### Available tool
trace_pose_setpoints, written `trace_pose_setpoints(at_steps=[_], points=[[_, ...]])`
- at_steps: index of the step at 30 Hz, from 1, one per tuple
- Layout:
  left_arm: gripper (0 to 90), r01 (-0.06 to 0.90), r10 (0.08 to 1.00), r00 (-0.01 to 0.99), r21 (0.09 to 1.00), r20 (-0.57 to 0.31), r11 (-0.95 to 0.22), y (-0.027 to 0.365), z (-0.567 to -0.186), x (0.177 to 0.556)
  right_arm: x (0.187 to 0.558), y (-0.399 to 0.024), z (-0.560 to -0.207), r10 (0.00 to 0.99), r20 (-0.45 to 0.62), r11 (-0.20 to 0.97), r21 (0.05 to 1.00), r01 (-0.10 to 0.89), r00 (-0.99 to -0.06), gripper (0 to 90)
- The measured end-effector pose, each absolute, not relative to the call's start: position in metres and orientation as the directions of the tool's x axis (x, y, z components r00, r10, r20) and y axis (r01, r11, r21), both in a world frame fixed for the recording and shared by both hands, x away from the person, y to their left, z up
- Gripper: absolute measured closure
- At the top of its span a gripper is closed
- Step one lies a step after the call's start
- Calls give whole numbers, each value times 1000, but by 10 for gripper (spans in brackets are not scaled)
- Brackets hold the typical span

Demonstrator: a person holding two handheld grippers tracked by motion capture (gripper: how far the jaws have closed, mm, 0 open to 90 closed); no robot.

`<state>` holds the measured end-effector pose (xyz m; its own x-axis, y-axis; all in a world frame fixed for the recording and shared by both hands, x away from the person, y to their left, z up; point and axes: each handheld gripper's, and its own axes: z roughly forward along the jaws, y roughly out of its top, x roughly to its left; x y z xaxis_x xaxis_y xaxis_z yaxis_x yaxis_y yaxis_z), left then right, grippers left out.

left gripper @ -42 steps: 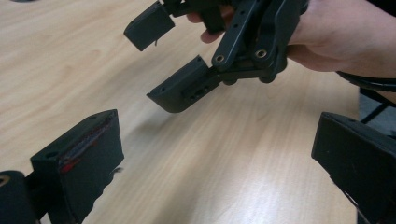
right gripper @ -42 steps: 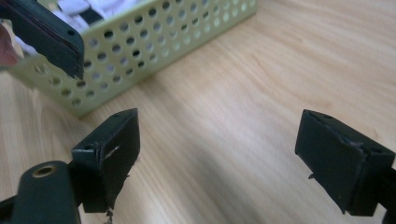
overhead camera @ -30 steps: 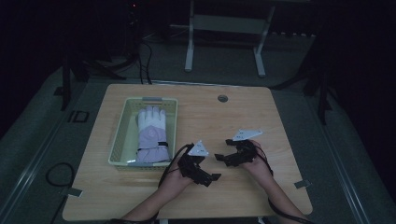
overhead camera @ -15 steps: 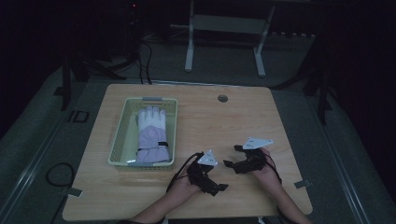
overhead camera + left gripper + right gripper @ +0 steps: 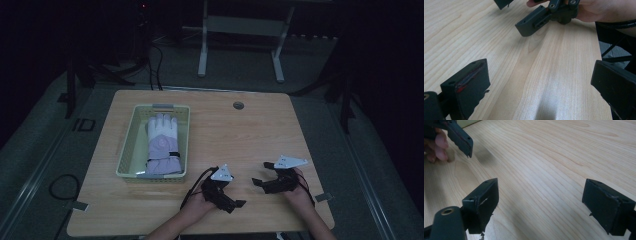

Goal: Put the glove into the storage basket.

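Both hands rest near the front edge of the wooden counter point(image 5: 240, 135), each holding a hand-held gripper. The left hand-held gripper point(image 5: 235, 201) lies just in front of the basket's near right corner, its jaws pointing toward the right and standing wide apart; in the left gripper view the two black jaws rise at either side with bare wood grain between them, gripping nothing. The right hand-held gripper point(image 5: 259, 181) sits to the right of it, close by but not touching, jaws aimed leftward toward the other tool. Its own view likewise shows the jaws spread apart over bare wood, empty. In the left gripper view the right hand-held gripper appears at the top, held by a hand point(image 5: 596, 11); in the right gripper view one jaw of the left tool and some fingertips point(image 5: 439, 145) show at the upper left. The pale green basket point(image 5: 129, 145) stands on the left part of the counter, and a white and lilac glove point(image 5: 162, 142) lies flat inside it, fingers pointing away from the person, well apart from both tools.
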<state>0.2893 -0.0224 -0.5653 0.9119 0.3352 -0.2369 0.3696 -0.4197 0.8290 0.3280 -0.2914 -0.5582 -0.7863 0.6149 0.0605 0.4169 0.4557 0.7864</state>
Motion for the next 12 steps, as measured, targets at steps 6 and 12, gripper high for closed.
trace_pose_setpoints(at_steps=[6,12], points=[[22,360,333,916,829,-226,-428,-24,-567,288,328,-292,-560,621,54,456,786,417,-782,140],[22,360,329,916,828,-228,-431,-25,-569,287,328,-292,-561,624,47,460,785,415,-780,139]])
